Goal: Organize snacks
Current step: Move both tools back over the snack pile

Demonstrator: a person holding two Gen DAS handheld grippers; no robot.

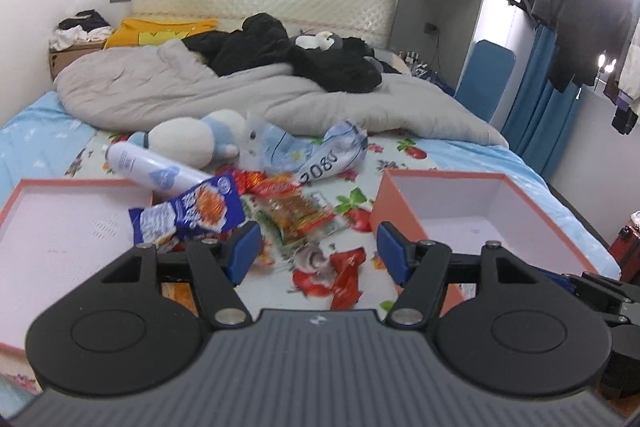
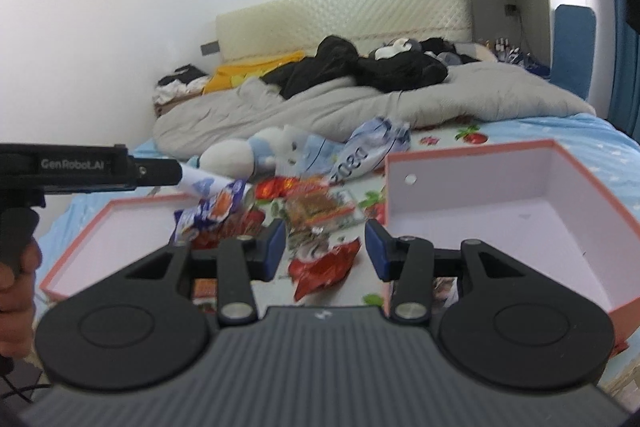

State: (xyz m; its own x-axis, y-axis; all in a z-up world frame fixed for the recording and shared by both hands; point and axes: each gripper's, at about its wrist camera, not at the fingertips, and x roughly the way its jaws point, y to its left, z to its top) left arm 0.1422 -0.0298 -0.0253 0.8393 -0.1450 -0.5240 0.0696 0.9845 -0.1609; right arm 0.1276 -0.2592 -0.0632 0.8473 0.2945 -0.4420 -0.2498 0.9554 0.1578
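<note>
Red snack packet between open right gripper's fingers.

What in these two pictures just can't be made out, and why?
- Snack under the blue packet: left wrist view, covered by the packet and left gripper.
- Wrapper beside the shallow tray: right wrist view, behind right gripper linkage.
- Print on the red wrapper: blurred, unreadable.
- White bottle: neck hidden by the other gripper's body.
</note>
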